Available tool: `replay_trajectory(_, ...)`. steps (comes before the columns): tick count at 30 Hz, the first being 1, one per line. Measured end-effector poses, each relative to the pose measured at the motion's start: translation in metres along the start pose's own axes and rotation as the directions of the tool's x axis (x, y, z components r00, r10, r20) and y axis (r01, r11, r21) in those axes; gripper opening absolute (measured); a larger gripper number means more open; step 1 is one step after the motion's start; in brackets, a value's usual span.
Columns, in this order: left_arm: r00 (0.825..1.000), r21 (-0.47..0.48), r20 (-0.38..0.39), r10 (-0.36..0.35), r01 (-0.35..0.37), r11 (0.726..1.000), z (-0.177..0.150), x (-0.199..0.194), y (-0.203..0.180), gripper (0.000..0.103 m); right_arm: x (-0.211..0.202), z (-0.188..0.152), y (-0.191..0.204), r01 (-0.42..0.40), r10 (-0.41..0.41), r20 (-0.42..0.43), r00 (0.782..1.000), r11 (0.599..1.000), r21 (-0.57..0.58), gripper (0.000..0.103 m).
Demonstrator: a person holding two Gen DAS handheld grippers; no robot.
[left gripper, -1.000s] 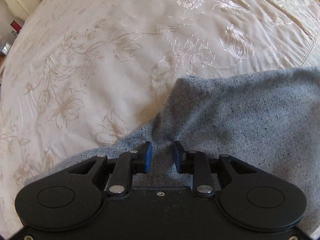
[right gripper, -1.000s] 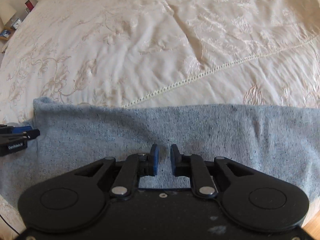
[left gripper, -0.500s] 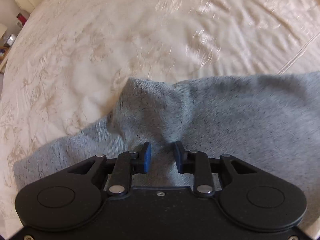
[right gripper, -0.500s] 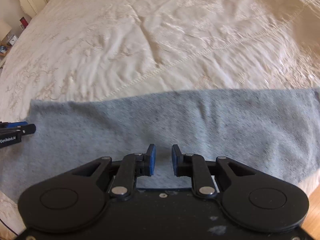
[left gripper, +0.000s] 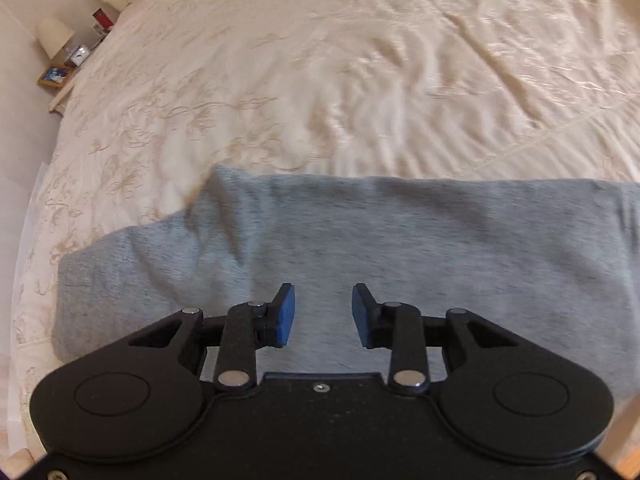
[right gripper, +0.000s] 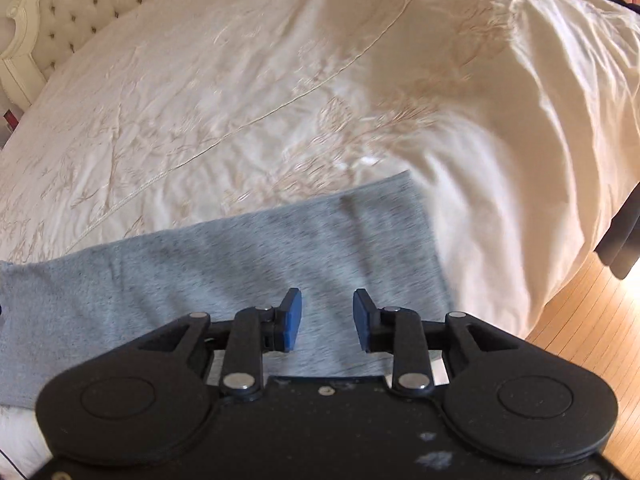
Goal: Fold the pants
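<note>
The grey knit pants (left gripper: 360, 240) lie flat as a long band across the near part of the cream embroidered bedspread (left gripper: 320, 80). My left gripper (left gripper: 323, 314) is open and empty, above the pants near their left end, where one corner is rumpled. In the right wrist view the pants (right gripper: 240, 264) run from the left edge to a straight end at the right. My right gripper (right gripper: 327, 318) is open and empty above that right part. Neither gripper touches the cloth as far as I can tell.
A nightstand (left gripper: 60, 68) with a lamp, a clock and small items stands far left of the bed. A tufted headboard (right gripper: 80, 4) is at the far left. The bed's right edge drops to a wooden floor (right gripper: 592, 328). A dark object (right gripper: 624, 240) hangs at the right edge.
Both grippers have opened wider and pulled back and up from the pants. The raised fold of cloth at the left gripper has dropped flat. The right view has swung right, to the pants' end.
</note>
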State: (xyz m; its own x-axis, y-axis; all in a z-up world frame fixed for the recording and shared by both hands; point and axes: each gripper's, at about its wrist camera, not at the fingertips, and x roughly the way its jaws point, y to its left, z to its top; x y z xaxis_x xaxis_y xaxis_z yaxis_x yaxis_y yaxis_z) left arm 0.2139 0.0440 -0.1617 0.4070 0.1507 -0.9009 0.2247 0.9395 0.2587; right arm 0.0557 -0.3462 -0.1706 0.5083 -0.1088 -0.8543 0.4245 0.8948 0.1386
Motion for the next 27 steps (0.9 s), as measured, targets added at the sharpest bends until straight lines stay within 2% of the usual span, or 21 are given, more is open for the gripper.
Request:
replay_trajectory(3,0.996,0.06,-0.014,-0.088,0.089,0.994,-0.008,-0.011,-0.05,0.044,0.001,0.005,-0.034,-0.004,0.005,0.008,1.0,0.999,-0.048,0.033)
replay_trajectory(7,0.991,0.14,-0.043,-0.126,0.13,0.982,-0.017,-0.022,-0.11,0.044,0.012,0.017,-0.073,-0.063,0.063,-0.001,0.998,0.997,-0.033,0.034)
replay_trajectory(10,0.983,0.145,-0.061,-0.172,0.179,0.973,-0.02,-0.027,-0.131,0.044,0.027,0.025,-0.095,-0.127,0.127,-0.053,0.991,0.992,-0.003,0.036)
replay_trajectory(14,0.973,0.127,-0.083,-0.213,0.223,0.967,-0.018,-0.029,-0.144,0.044,0.055,0.031,-0.103,-0.18,0.177,-0.145,0.973,0.984,-0.006,0.037)
replay_trajectory(20,0.974,0.087,-0.107,-0.197,0.207,0.974,-0.018,-0.025,-0.146,0.044,0.082,0.031,-0.1,-0.285,0.274,-0.213,0.938,0.958,-0.023,0.042)
replay_trajectory(23,0.97,0.049,-0.11,-0.216,0.222,0.974,-0.015,-0.025,-0.142,0.044,0.091,0.031,-0.099,-0.321,0.318,-0.22,0.922,0.947,0.022,0.044)
replay_trajectory(25,0.966,0.025,-0.111,-0.233,0.237,0.971,-0.011,-0.023,-0.141,0.044,0.097,0.032,-0.099,-0.313,0.321,-0.237,0.917,0.947,0.073,0.044)
replay_trajectory(26,0.965,0.017,-0.11,-0.24,0.243,0.97,-0.008,-0.022,-0.142,0.044,0.1,0.034,-0.101,-0.32,0.337,-0.255,0.906,0.941,0.108,0.044)
replay_trajectory(27,0.963,0.009,-0.107,-0.249,0.251,0.968,-0.005,-0.021,-0.143,0.044,0.102,0.036,-0.103,-0.32,0.348,-0.267,0.899,0.937,0.142,0.039)
